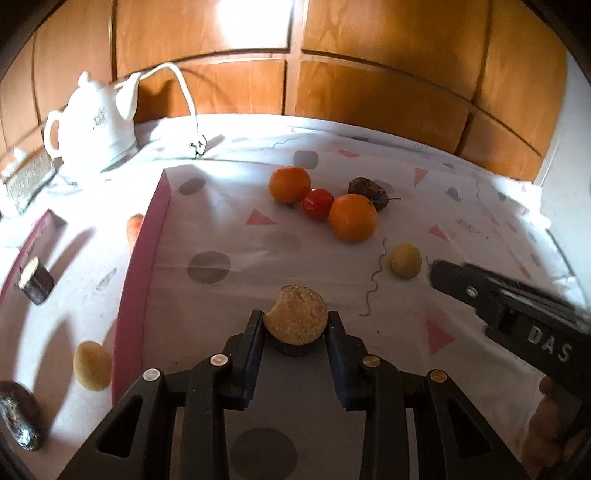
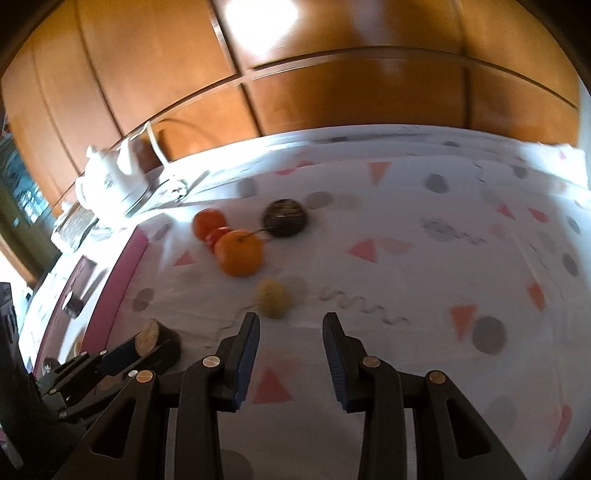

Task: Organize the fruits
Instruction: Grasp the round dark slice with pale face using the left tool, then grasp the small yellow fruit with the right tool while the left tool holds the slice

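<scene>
We are clamping the cut-faced dark fruit piece (image 1: 295,319) in our left hand-held gripper (image 1: 295,325) to carry it toward the pink tray (image 1: 142,258), while our right hand-held gripper (image 2: 290,332) is hanging wide and empty near the small yellow fruit (image 2: 273,297).

1. Behind everything stands a big brown wooden wall (image 1: 369,74) made of panels, with dark lines between them.
2. A bright patch of light (image 1: 251,18) shines on the wood near the top.
3. The worktop (image 1: 461,206) wears a white cloth with grey dots and pink triangles.
4. Sunlight and long shadows fall across the cloth on the left.
</scene>
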A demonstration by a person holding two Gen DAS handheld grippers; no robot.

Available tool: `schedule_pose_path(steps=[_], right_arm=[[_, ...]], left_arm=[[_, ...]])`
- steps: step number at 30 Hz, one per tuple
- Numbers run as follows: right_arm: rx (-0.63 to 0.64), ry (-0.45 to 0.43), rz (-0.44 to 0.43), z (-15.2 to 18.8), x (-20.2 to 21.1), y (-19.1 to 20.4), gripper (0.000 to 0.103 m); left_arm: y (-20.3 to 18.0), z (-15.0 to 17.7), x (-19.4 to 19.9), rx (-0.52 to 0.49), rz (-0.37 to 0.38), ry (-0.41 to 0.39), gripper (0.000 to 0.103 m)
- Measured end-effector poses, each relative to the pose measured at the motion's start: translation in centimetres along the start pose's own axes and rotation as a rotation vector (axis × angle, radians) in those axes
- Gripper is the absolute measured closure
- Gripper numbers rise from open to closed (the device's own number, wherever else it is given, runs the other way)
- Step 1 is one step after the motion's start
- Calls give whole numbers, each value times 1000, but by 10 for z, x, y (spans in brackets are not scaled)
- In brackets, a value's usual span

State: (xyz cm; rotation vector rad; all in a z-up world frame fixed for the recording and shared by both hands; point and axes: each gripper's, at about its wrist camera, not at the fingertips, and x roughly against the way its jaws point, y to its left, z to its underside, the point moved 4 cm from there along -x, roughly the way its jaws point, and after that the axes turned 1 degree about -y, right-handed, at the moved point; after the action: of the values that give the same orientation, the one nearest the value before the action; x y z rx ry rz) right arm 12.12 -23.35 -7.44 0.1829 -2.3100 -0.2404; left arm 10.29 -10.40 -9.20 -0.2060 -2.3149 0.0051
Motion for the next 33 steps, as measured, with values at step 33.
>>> schedule_pose_path(steps=[33], right_arm=[[66, 44, 33, 2, -38, 12, 82]], left_arm=[[-4, 5, -7, -33, -1, -33, 70]])
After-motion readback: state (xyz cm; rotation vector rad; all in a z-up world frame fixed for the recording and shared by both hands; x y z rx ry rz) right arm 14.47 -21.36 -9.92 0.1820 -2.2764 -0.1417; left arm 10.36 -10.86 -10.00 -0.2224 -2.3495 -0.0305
